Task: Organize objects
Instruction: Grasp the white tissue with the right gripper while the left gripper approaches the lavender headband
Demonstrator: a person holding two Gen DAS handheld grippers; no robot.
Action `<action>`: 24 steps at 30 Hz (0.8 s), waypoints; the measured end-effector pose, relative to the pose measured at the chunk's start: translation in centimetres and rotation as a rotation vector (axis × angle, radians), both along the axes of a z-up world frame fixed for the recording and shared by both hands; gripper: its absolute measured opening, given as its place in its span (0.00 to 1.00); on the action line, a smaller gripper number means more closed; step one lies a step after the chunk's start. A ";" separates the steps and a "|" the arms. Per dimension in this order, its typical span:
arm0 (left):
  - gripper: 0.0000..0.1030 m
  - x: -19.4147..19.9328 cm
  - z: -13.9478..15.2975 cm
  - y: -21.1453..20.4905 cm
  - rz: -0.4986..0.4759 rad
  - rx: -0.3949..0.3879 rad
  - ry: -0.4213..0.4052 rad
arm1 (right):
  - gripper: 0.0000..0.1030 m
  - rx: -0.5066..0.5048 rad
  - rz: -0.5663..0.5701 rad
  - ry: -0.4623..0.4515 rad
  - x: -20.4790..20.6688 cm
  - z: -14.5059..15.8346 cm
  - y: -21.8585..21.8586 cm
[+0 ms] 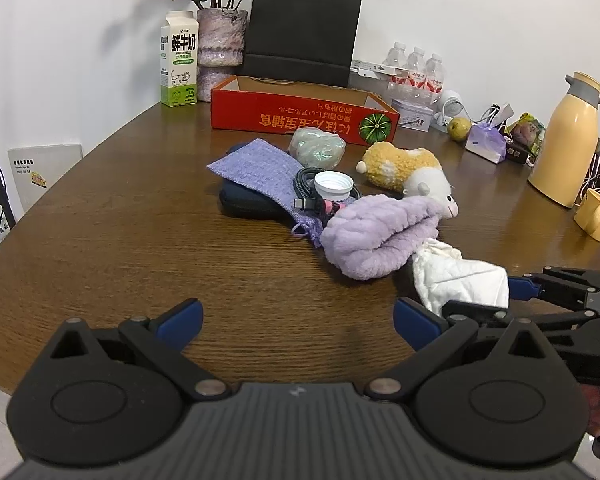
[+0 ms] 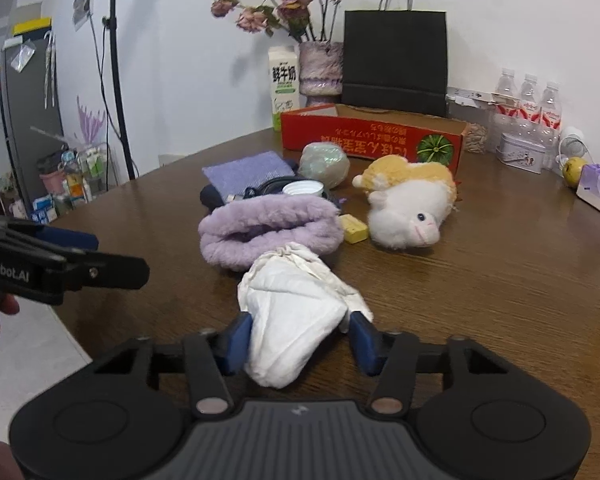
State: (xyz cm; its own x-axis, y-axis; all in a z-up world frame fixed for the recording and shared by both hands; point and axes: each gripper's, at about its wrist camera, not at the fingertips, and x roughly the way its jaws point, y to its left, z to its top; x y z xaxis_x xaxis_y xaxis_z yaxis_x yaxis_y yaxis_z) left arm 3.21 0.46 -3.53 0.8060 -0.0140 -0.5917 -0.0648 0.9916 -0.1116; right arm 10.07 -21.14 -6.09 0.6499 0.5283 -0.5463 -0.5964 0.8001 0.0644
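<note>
My right gripper is shut on a white cloth bag, just above the brown table; the bag also shows in the left wrist view. My left gripper is open and empty over bare table. Behind lie a purple fluffy cloth, a plush sheep, a purple knitted pouch on a dark case, a white cap on a coiled cable, and a greenish wrapped ball. A red cardboard box stands open at the back.
A milk carton, a vase of dried flowers and a black paper bag stand by the wall. A yellow thermos, a yellow mug, water bottles, a tin and a small yellow block are on the right.
</note>
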 end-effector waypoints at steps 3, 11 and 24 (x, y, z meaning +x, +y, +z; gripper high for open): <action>1.00 0.4 0.1 -0.6 -0.003 0.009 0.002 | 0.40 0.027 -0.006 -0.002 0.1 0.0 -0.9; 1.00 2.4 0.8 -2.8 -0.032 0.005 0.004 | 0.38 0.075 -0.060 -0.039 0.4 0.4 -4.1; 1.00 7.2 1.9 -7.9 -0.008 0.033 0.011 | 0.39 0.114 -0.142 -0.113 2.7 1.4 -8.8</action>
State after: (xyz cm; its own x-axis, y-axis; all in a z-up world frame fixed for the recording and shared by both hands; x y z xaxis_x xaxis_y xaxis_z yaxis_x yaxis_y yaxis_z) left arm 10.39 -7.43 -1.65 0.7995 -0.0009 -0.6006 -0.0575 0.9953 -0.0780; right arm 12.78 -29.94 -4.67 0.7761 0.4811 -0.4076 -0.4865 0.8681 0.0985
